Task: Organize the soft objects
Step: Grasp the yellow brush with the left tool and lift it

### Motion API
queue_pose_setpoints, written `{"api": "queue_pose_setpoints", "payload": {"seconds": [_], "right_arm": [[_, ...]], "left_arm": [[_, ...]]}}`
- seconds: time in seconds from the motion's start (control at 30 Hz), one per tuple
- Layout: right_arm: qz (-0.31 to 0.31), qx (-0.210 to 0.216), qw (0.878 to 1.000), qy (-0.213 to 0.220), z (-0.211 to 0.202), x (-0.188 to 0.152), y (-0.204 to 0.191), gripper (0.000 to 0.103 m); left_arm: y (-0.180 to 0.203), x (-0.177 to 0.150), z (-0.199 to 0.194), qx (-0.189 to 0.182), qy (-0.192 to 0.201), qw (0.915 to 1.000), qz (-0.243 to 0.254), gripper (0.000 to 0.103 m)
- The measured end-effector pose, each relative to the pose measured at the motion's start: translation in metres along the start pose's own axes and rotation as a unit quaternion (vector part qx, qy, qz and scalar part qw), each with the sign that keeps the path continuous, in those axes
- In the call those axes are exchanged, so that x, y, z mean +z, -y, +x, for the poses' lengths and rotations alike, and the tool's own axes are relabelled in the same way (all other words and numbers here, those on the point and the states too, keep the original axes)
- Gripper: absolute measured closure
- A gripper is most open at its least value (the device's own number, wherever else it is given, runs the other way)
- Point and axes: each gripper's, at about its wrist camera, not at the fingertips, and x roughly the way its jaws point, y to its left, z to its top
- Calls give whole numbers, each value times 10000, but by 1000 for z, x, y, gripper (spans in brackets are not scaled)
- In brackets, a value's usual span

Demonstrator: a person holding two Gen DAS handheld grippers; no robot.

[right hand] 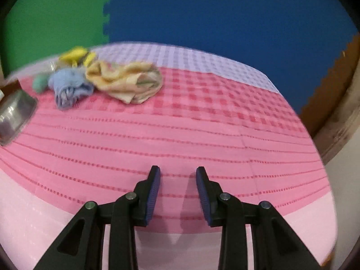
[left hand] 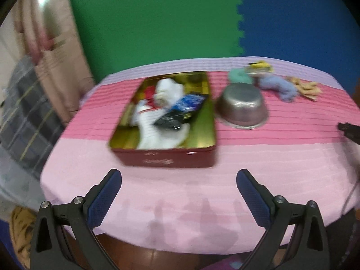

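A red tin box (left hand: 166,158) with a gold inside stands on the pink cloth, holding a white soft toy (left hand: 162,121) and a dark packet (left hand: 180,110). My left gripper (left hand: 178,175) is wide open and empty, just in front of the box. Far right on the table lie a teal soft item (left hand: 238,77), a blue cloth (left hand: 279,86), a beige cloth (left hand: 306,87) and a yellow item (left hand: 259,66). In the right wrist view the blue cloth (right hand: 67,85), beige cloth (right hand: 128,82) and yellow item (right hand: 76,55) lie far left. My right gripper (right hand: 177,173) is open and empty over bare cloth.
An upturned steel bowl (left hand: 243,106) sits right of the box; it also shows at the left edge of the right wrist view (right hand: 15,114). Green and blue foam mats form the back wall. The table's front edge (left hand: 180,247) is near my left gripper. A curtain (left hand: 51,45) hangs left.
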Motion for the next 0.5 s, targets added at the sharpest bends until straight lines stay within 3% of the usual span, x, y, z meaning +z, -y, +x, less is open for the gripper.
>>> {"api": "queue_pose_setpoints", "payload": {"seconds": [0.07,0.17,0.3,0.5], "right_arm": [[209,172,9996,-20,3,1,7,69],[169,109,9998,-4,3,4,1,69],[156,128,9998,5,-2,0,1,69],[320,343,9989,-1,0,-3,10,69]], "left_arm": [[8,12,0,-282,-9,9996,20,2],[19,40,1,-797,-46,9968,-78,2],[35,85,17,-1476,-230,9883,-301,2],[67,153,58,-1879,-507,9804,-314,2]]}}
